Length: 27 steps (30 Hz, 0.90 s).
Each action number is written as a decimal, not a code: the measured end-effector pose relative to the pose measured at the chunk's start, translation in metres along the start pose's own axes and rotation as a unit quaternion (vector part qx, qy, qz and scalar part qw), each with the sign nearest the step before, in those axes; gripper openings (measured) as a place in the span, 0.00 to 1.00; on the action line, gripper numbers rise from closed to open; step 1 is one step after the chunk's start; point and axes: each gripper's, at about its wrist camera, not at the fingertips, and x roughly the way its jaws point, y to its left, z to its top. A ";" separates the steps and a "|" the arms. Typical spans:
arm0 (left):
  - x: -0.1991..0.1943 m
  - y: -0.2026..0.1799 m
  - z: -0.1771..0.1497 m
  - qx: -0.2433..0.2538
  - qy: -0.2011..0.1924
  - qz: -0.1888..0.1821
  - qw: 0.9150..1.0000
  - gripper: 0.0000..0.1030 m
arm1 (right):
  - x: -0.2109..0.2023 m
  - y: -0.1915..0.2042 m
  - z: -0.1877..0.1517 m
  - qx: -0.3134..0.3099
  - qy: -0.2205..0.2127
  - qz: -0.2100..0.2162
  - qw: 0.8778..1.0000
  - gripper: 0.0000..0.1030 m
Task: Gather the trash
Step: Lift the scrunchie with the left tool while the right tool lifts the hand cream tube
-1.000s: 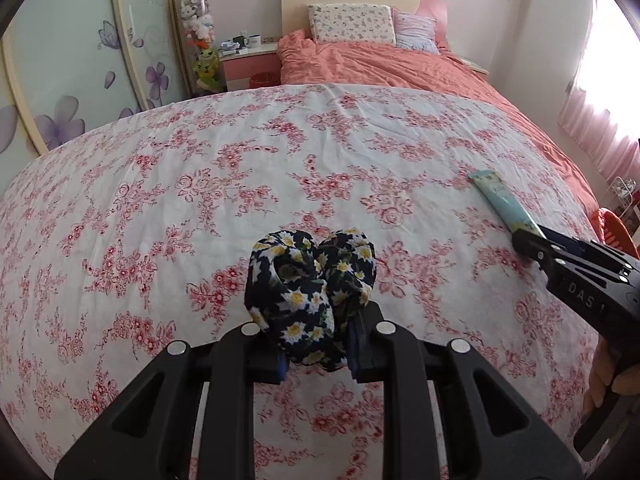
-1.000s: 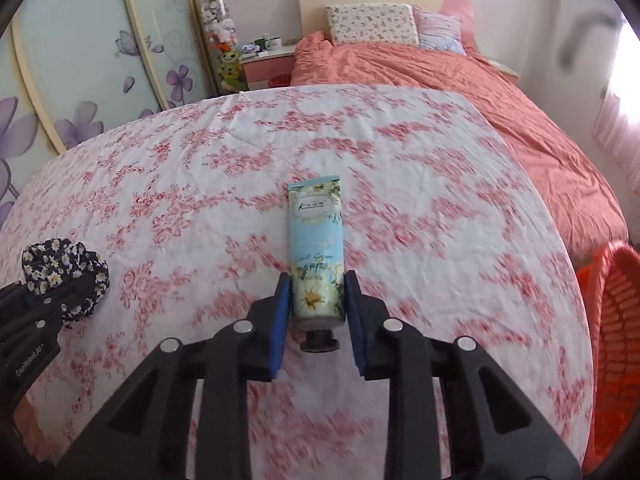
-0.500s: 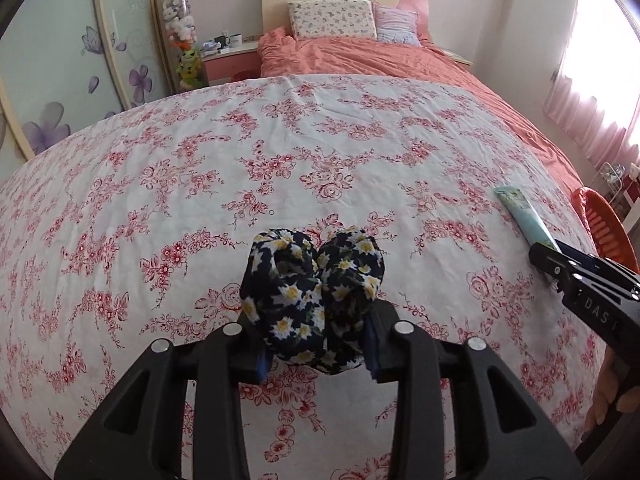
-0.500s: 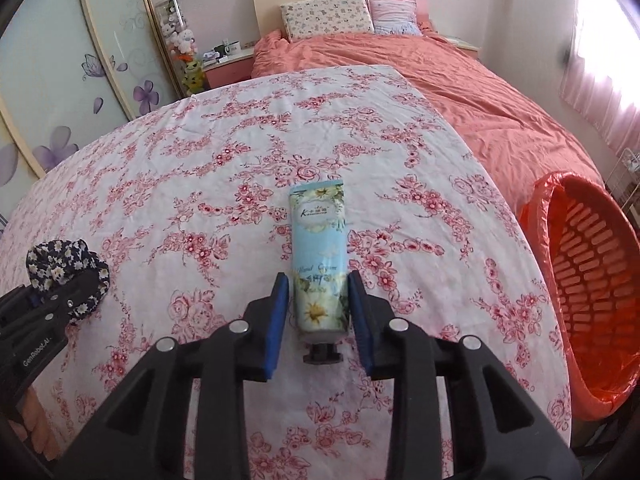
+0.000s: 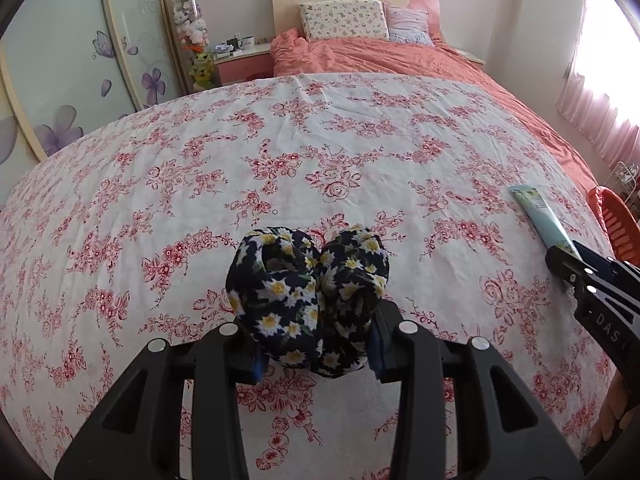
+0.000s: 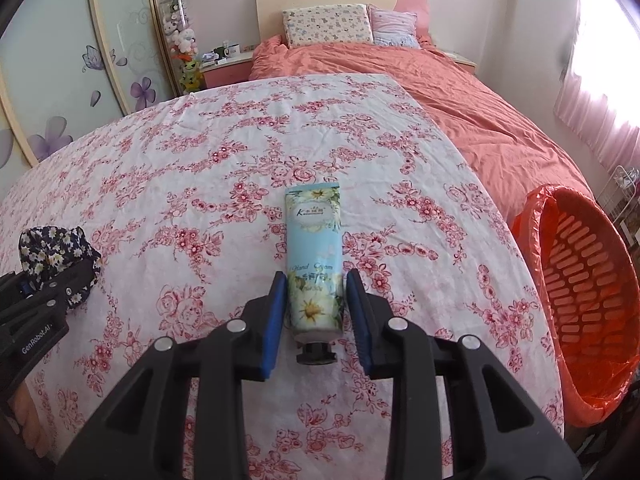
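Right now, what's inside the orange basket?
The orange basket beside the bed shows only slatted walls and an orange liner bag at its rim; no trash is visible. Its bottom and near side are cut off at the right wrist view's edge.

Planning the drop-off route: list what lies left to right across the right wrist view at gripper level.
left gripper with the floral scrunchie → hand cream tube between the right gripper jaws → orange basket off the bed's right edge.

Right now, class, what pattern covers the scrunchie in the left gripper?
White-and-yellow daisies on dark navy fabric, on the scrunchie; clearest in the left wrist view.
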 end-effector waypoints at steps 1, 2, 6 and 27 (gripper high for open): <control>0.000 0.000 -0.001 -0.001 -0.002 0.001 1.000 0.38 | 0.000 0.000 0.000 0.001 0.000 0.000 1.000 0.30; 0.000 0.000 -0.002 -0.001 -0.007 0.002 1.000 0.38 | 0.000 0.000 0.000 0.001 0.000 0.000 1.000 0.30; 0.000 0.002 -0.004 -0.009 -0.010 0.001 1.000 0.40 | 0.000 0.000 0.000 -0.002 0.000 -0.003 1.000 0.30; 0.001 0.010 -0.003 -0.027 -0.007 0.011 1.000 0.53 | 0.000 -0.001 -0.001 0.006 0.000 -0.005 1.000 0.34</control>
